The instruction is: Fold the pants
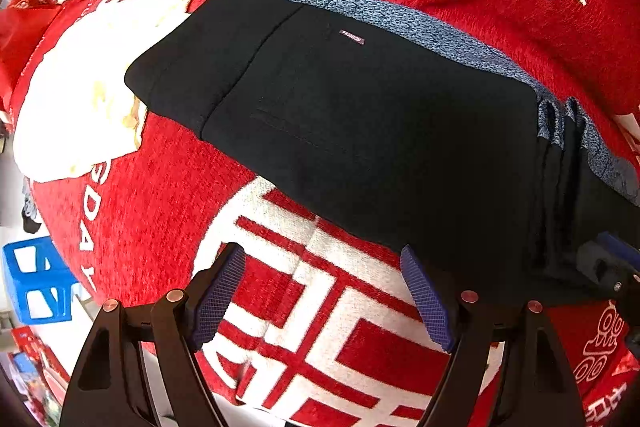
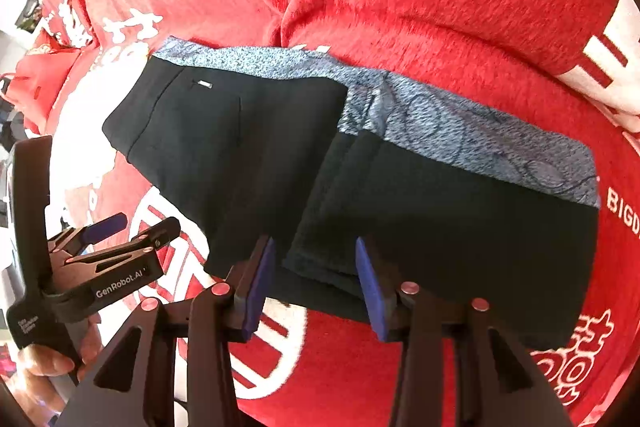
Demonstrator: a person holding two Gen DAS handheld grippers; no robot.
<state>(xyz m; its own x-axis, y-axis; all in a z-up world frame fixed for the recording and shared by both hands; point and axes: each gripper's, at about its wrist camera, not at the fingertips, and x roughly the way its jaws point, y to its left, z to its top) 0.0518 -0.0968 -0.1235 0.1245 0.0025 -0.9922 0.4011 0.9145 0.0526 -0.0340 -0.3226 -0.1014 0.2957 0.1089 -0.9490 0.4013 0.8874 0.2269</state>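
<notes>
The black pants (image 1: 360, 131) lie folded on the red blanket (image 1: 168, 163), with a blue-grey patterned lining along their far edge (image 1: 420, 23). In the right wrist view the pants (image 2: 248, 163) show a folded-over part on the left and a longer layer to the right (image 2: 480, 227). My left gripper (image 1: 320, 291) is open and empty, just short of the pants' near edge. My right gripper (image 2: 314, 287) is open, with its fingertips at the near edge of the fold. The left gripper also shows in the right wrist view (image 2: 132, 227), at the left.
The red blanket with white characters (image 2: 400, 7) covers the whole surface. A blue plastic stool (image 1: 36, 279) and clutter lie off the left edge. A hand (image 2: 48, 367) holds the left gripper's handle.
</notes>
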